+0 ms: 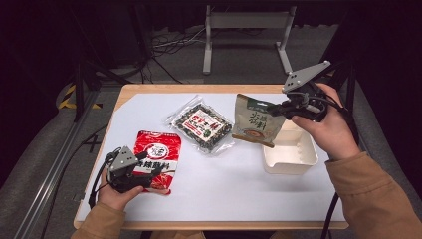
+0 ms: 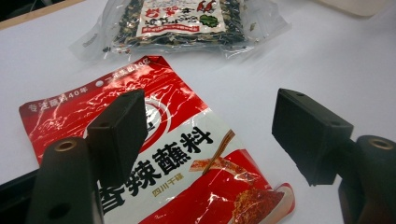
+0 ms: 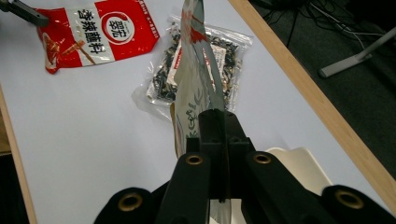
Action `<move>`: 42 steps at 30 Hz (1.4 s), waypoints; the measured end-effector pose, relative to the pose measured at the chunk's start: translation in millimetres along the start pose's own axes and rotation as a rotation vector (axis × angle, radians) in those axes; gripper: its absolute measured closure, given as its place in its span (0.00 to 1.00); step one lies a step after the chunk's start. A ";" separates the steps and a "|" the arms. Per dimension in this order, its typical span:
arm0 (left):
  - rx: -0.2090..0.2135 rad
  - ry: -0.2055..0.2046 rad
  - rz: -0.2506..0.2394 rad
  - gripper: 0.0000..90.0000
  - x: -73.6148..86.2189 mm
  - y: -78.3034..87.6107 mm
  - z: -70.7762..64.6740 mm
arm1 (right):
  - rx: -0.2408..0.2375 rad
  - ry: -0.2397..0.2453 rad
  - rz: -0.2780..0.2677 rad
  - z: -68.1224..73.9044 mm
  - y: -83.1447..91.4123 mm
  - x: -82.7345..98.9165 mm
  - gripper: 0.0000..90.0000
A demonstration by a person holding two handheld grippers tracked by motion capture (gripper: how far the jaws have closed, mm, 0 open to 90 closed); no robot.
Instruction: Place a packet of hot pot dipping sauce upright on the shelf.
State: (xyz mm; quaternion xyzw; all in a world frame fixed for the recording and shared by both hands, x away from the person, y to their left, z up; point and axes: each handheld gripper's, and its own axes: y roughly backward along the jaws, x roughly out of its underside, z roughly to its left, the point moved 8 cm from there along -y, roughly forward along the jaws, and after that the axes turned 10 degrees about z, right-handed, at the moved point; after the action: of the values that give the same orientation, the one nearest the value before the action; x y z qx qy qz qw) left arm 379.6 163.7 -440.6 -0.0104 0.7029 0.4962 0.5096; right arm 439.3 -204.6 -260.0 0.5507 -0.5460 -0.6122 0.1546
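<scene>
The right gripper (image 1: 279,108) has its jaws clamped flat on the edge of a beige sauce pouch (image 1: 257,120), and in the right gripper view (image 3: 219,126) the two black jaws meet with the pouch (image 3: 194,74) pinched thin between them and standing up on edge ahead of them. Seen from the high view, the pouch hangs clear of the table, tilted, with its lower corner over the near-left rim of a white tray (image 1: 293,157). The tray sits on the white mat at the right side of the table (image 1: 149,89), just below the right hand (image 1: 328,127) that carries the gripper.

The left gripper (image 1: 149,172) rests low at the near-left of the table with its jaws spread wide. In the left gripper view (image 2: 205,135) the two pads stand well apart above a red sauce packet (image 2: 177,158), which lies flat on the mat under and between them; neither pad presses on it. In the high view that red packet (image 1: 158,157) lies just ahead of the left hand (image 1: 117,191).

Between the two pouches, nearer the far side of the mat, a clear bag of dark dried spices (image 1: 201,125) lies flat, apart from both grippers
</scene>
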 end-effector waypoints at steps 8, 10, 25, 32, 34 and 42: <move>-0.013 0.020 -0.001 0.30 5.2 3.4 1.9 | 0.057 0.022 0.002 -18.2 2.4 3.4 1.00; -0.012 0.021 0.004 0.30 6.0 3.9 2.5 | 0.060 0.019 0.001 -23.6 3.1 4.8 1.00; -0.005 0.026 0.007 0.30 5.0 0.8 2.6 | 0.133 0.036 -0.001 -63.3 4.1 17.4 1.00; -0.002 0.027 0.005 0.30 4.0 -0.1 2.8 | 0.155 0.048 -0.007 -82.2 3.2 25.4 1.00; -0.003 0.022 0.007 0.30 3.8 -0.4 2.8 | 0.164 0.062 -0.002 -86.4 2.7 27.4 1.00; -0.001 0.019 0.005 0.30 2.8 -1.8 2.3 | 0.189 0.076 -0.013 -100.8 -1.7 33.1 1.00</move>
State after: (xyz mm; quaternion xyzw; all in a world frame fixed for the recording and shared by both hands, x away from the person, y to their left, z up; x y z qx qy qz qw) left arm 380.9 165.9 -443.9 -0.0137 0.7075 0.4975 0.5016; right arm 513.5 -280.4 -257.7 0.5893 -0.5913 -0.5376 0.1186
